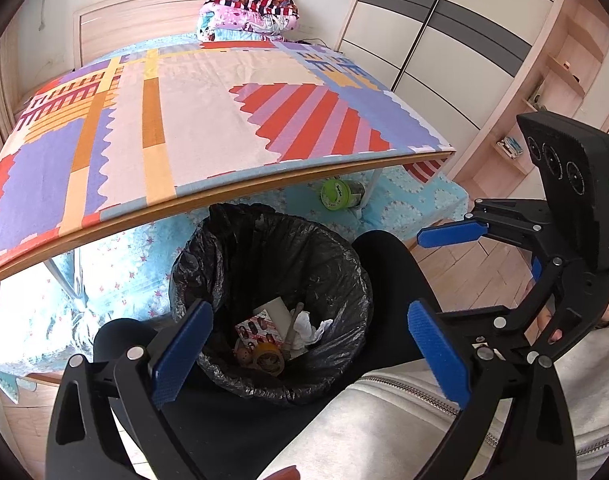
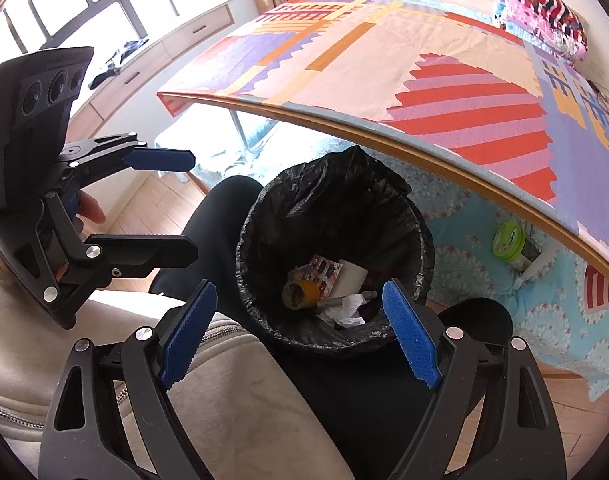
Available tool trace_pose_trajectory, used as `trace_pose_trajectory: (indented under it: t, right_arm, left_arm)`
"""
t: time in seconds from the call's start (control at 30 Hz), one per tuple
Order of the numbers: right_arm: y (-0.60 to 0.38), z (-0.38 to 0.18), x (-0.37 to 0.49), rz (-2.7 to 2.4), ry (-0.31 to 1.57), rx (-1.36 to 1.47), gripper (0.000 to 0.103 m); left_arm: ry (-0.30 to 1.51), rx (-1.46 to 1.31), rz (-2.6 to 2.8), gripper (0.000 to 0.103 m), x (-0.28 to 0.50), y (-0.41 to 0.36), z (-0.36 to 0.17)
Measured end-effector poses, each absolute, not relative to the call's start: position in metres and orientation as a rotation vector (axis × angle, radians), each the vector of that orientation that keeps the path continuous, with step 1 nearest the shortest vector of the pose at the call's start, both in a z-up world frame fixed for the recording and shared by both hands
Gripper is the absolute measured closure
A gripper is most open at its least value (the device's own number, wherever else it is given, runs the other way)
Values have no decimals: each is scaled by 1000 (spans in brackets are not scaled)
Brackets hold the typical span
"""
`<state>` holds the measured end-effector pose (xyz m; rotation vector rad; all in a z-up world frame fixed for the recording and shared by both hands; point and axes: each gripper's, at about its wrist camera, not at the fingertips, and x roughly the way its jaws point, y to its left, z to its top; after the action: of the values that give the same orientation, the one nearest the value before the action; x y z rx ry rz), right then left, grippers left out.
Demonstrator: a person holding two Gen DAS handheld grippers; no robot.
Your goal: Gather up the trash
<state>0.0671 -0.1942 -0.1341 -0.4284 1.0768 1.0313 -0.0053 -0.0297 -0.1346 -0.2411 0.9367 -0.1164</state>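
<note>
1. My left gripper [image 1: 308, 352] hangs over the bin [image 1: 264, 390], jaws released and holding nothing.
2. The black-lined bin stands between my knees, just below the counter [image 1: 104, 220] edge; trash sits at its bottom: a tape roll [image 2: 300, 293], a printed packet [image 1: 260, 326], a white box [image 2: 350, 274], crumpled tissue [image 1: 310, 330].
3. My right gripper [image 2: 300, 334] hovers beside it, jaws likewise spread and empty.
4. A green-lidded jar [image 2: 508, 240] rests on the bed [image 2: 464, 256] under the counter.

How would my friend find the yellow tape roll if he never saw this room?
Look under the colourful table for the black-lined trash bin. At its bottom, the tape roll lies beside crumpled white tissue; it is the only round yellow ring there.
</note>
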Motion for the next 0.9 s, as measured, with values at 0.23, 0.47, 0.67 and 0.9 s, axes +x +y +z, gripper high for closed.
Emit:
trace_pose_trajectory:
  t: [0.23, 0.47, 0.67, 0.9]
  right_arm:
    - [-194, -134, 66, 1033, 1078, -434, 18]
    - [-195, -133, 67, 1037, 1075, -429, 18]
    - [-195, -134, 67, 1033, 1078, -428, 18]
    - [-195, -133, 67, 1036, 1075, -427, 18]
  left_arm:
    - [936, -251, -119, 8, -5, -29, -134]
    - [937, -255, -120, 8, -5, -29, -134]
    - [933, -258, -126, 8, -5, -30, -134]
    - [932, -257, -126, 8, -6, -30, -134]
